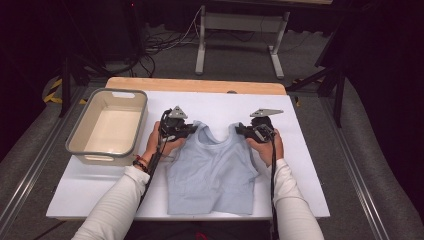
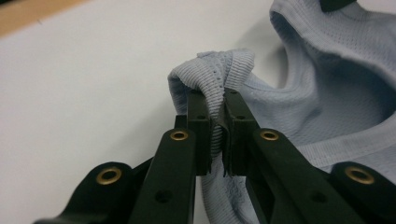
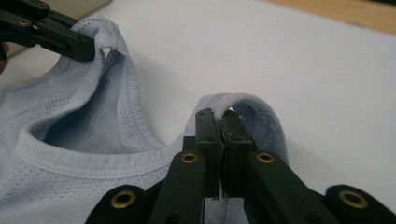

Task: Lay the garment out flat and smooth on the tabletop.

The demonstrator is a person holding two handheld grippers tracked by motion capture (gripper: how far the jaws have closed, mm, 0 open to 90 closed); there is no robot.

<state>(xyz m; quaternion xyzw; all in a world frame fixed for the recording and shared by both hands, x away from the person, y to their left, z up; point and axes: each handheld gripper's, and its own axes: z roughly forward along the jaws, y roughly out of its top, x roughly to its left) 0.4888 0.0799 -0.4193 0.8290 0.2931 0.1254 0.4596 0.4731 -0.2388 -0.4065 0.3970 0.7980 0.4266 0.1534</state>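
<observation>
Left gripper is pinching the left shoulder strap of the light blue tank top, jaws pressed together on bunched fabric. Right gripper is clamping the right shoulder strap likewise. Top is lying flat on the white table. Beige bin is sitting to the left, near the person's left hand.

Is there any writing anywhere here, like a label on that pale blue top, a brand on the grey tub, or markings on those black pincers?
None: no word, number or sign can be read.
Tank top: plain ribbed and mesh fabric, no tag or print showing.
Bin: bare walls, nothing printed.
Left gripper and right gripper: black jaws with brass rivets, no markings.
</observation>
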